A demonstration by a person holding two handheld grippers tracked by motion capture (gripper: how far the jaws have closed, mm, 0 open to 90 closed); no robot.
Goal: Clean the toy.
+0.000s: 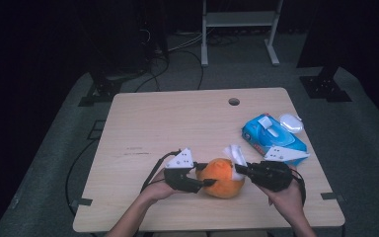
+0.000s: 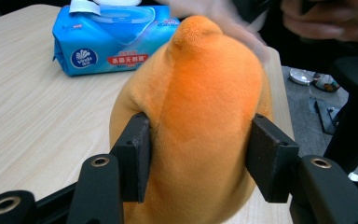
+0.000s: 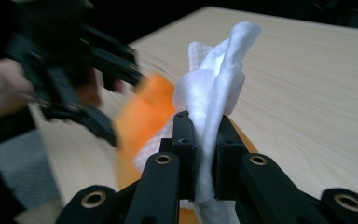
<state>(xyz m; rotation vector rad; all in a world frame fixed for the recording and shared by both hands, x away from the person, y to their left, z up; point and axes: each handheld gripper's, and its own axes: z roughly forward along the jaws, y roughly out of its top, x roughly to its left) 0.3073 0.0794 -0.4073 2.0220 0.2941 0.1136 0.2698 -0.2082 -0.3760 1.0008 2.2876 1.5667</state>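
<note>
Your left gripper [image 1: 208,183] was a matte black body topped by a grey three-cornered plate with small dark dots, and a black cable looped out of its near left side. Your right gripper [image 1: 238,169] matched it, black with the same grey plate pointing right and a black cable curving round its right side. Each black arm carried a brass-ringed screw hole. The flat rectangular pads [image 2: 135,156] were black. Your forearms were bare of sleeves.

A pale wooden table [image 1: 153,123] with a round hole [image 1: 234,101] near its far edge carried a blue wipes pack [image 1: 271,136] at its right side, its white lid open, and an orange plush toy [image 1: 222,178] near the front edge.
</note>
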